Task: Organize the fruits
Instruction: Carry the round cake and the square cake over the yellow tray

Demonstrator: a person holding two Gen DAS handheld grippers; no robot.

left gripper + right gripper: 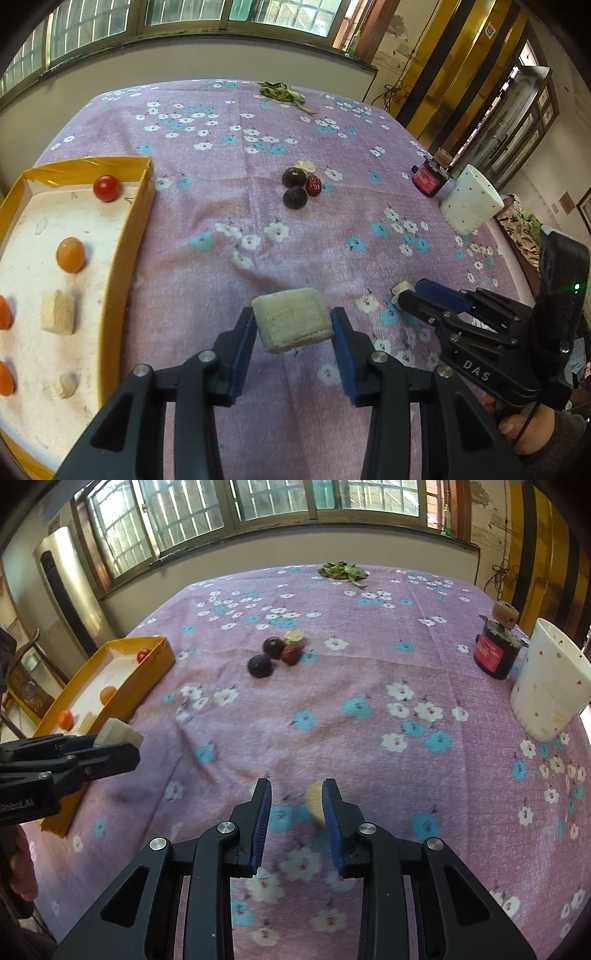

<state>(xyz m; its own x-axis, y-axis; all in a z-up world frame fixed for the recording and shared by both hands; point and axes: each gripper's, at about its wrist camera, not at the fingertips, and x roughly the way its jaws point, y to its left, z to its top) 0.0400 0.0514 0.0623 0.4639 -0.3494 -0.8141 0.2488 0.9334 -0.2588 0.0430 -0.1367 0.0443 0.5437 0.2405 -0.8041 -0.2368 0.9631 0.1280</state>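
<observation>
My left gripper (293, 317) is shut on a pale, rough cylindrical chunk (291, 325), lifted above the flowered cloth. The yellow tray (136, 236) to its left holds a red cherry tomato (106, 187), an orange fruit (70, 254) and a pale chunk (57, 313). In the right wrist view my right gripper (295, 786) stands narrow, with a small pale piece (314, 803) against its right pad at the tip. That piece (400, 290) also shows at its tip in the left wrist view. Mid-table lie two dark round fruits (294, 177), a red date (314, 184) and a pale slice (304, 166).
A white dotted cup (471, 201) and a dark jar with a red label (428, 179) stand at the table's right edge. Green leaves (282, 92) lie at the far edge. A person's hand (524, 432) grips the right tool.
</observation>
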